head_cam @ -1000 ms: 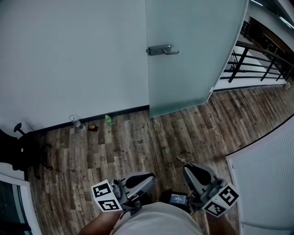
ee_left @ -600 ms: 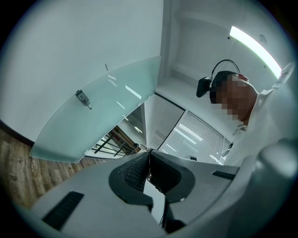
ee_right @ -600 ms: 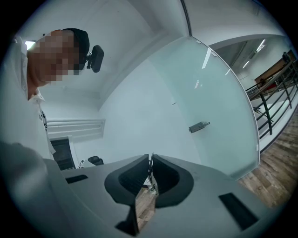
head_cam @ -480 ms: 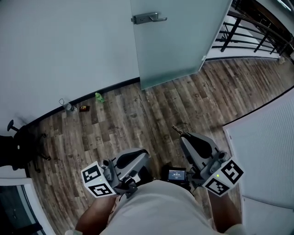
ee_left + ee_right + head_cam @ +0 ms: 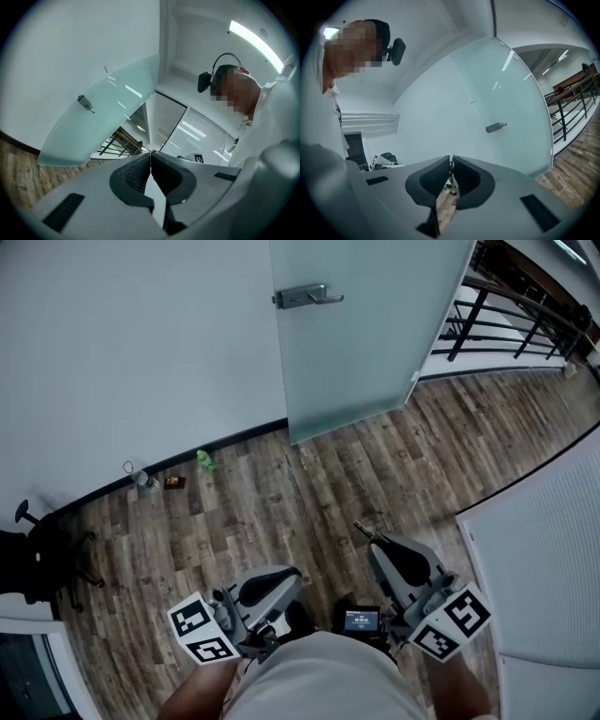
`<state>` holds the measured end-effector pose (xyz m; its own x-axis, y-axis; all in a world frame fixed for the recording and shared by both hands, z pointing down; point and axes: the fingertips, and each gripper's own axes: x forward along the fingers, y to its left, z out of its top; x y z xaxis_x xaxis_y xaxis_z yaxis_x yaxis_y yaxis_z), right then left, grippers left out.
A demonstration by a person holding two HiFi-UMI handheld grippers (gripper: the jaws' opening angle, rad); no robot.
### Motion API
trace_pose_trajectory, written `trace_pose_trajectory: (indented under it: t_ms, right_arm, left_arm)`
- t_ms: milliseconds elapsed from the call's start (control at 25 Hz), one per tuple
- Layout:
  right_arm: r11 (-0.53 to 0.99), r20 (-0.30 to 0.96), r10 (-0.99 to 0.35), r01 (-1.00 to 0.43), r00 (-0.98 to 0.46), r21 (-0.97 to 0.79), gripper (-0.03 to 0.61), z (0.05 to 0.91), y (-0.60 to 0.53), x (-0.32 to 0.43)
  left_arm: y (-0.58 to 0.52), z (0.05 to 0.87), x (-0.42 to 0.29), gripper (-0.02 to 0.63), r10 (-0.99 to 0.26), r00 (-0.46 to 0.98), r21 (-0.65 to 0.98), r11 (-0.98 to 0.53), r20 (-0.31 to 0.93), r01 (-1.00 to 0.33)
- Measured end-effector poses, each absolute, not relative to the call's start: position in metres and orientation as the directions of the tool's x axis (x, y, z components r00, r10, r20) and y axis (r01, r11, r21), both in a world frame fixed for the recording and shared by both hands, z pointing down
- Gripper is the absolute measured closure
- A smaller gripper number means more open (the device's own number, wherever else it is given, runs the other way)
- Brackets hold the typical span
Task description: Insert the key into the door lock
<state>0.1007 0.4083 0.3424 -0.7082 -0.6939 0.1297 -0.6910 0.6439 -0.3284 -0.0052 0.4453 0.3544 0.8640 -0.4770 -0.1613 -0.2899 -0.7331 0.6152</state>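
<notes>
**Item 1: key** [image 5: 362,529]. We see a thin metal piece sticking out past the tip of the right gripper [image 5: 377,542]. In the right gripper view, the key [image 5: 451,169] shows as a narrow sliver pinched between the two dark pads. It is held low over the wooden floor [image 5: 309,512], well apart from the door.

**Item 2: right gripper** [image 5: 452,160]. It is clenched on the key and points toward the door handle [image 5: 495,127].

**Item 3: left gripper** [image 5: 296,576]. It is held beside the right one, close to the person's body. In its own view, the left gripper [image 5: 150,157] has its jaws pressed together at the tips with nothing between them.

**Item 4: small screen device** [image 5: 361,621]. It sits low between the two grippers. We cannot read its display.

**Item 5: frosted glass door** [image 5: 384,352]. It carries a grey lever handle [image 5: 307,296] near its left edge. We cannot make out a keyhole.

**Item 6: white wall** [image 5: 141,352]. It stands left of the door and has a dark baseboard.

**Item 7: oddments by the baseboard.** These are a green object [image 5: 204,460], a small brown object [image 5: 173,482] and a clear object [image 5: 141,477].

**Item 8: black chair** [image 5: 37,554]. It is at the far left.

**Item 9: black railing** [image 5: 525,320]. It stands beyond the door, upper right.
</notes>
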Motion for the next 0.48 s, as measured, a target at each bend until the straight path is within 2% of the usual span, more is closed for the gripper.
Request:
trace_pose_trajectory:
  t_ms: [480]
  right_arm:
    - [0.603,0.171,-0.729,-0.74,-0.663,-0.299,0.545,0.348,0.396,0.097]
  left_arm:
    - [0.433,0.36,-0.025,0.597,-0.48,0.865,0.604,-0.735,-0.143,-0.308]
